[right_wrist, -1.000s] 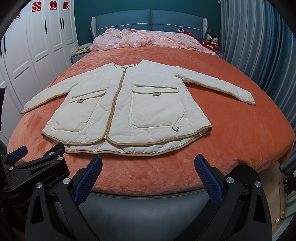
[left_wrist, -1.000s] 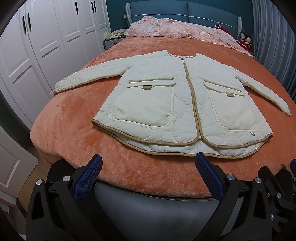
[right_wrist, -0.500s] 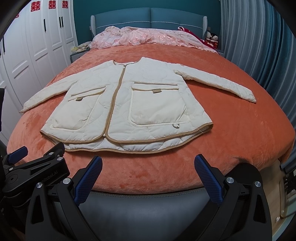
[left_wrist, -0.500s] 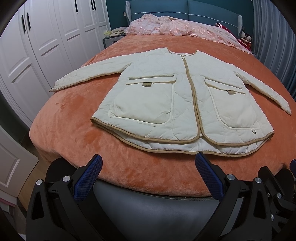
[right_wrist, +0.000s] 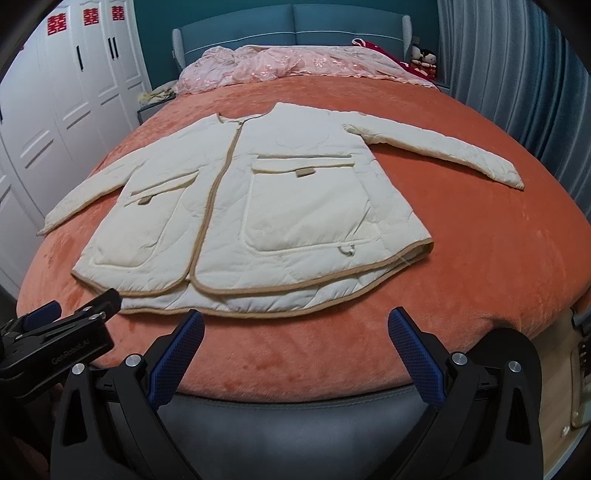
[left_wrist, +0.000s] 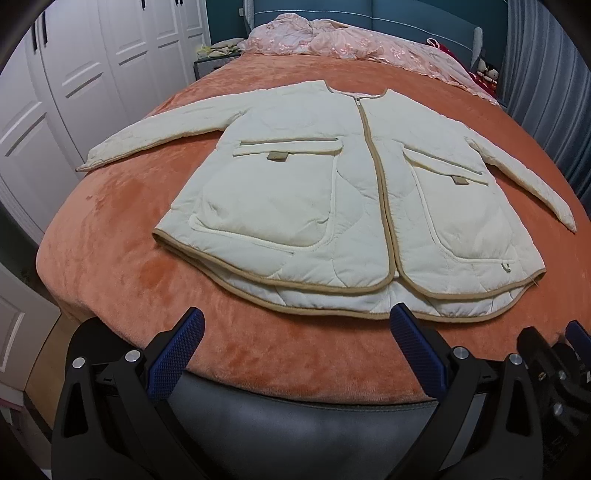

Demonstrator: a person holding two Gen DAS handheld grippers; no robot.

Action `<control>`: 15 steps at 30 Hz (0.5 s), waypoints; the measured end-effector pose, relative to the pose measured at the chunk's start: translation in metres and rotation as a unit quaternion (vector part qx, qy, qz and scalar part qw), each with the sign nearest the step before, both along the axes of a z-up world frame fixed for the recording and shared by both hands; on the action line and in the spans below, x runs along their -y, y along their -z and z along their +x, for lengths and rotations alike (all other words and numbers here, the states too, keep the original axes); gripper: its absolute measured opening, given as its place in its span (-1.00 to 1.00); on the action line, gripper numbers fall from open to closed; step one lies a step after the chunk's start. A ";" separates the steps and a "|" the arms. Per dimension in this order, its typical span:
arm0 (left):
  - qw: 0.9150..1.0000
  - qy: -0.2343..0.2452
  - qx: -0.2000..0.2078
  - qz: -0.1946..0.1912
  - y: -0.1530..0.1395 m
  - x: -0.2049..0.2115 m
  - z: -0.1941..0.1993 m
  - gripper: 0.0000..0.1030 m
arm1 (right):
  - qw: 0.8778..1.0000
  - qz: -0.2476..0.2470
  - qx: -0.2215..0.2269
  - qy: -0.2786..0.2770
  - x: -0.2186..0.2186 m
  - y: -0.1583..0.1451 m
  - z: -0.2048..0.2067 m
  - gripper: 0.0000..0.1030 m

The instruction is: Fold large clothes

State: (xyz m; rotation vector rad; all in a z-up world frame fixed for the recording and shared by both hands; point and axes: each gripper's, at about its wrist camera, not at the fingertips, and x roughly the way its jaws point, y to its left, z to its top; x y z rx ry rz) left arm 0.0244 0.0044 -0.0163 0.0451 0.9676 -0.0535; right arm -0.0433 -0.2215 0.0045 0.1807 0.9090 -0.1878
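Note:
A cream quilted jacket (left_wrist: 314, 206) (right_wrist: 280, 221) with tan trim and two big front pockets lies flat, front up, on an orange bed cover (left_wrist: 110, 258) (right_wrist: 498, 266). Both sleeves are spread out to the sides, and its hem faces me. My left gripper (left_wrist: 295, 350) hangs open just short of the hem, above the bed's foot edge, nothing between its blue pads. My right gripper (right_wrist: 295, 349) is open too, near the hem's right half. The left gripper's body (right_wrist: 55, 343) shows at the lower left of the right wrist view.
White wardrobe doors (left_wrist: 74, 92) line the left side of the bed. A pink bedspread (right_wrist: 280, 66) is bunched at the blue headboard (right_wrist: 295, 26). Grey-blue curtains (right_wrist: 517, 74) hang on the right. A dark padded footboard (left_wrist: 295, 417) runs below the grippers.
Both grippers have moved forward toward the jacket's hem, so the jacket looks larger and nearer. The jaws stay open and the jacket has not moved.

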 end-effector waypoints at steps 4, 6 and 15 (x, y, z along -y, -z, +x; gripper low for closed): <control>1.000 -0.009 0.002 -0.004 -0.002 0.000 0.031 0.90 | 0.999 0.003 0.013 0.033 0.052 -0.003 0.031 0.90; 1.000 -0.020 0.005 -0.002 -0.004 -0.001 0.049 0.90 | 0.997 0.015 0.020 0.066 0.094 -0.004 0.051 0.90; 0.999 -0.054 0.003 0.004 0.001 -0.014 0.137 0.90 | 0.953 0.126 0.036 0.272 0.328 0.032 0.138 0.90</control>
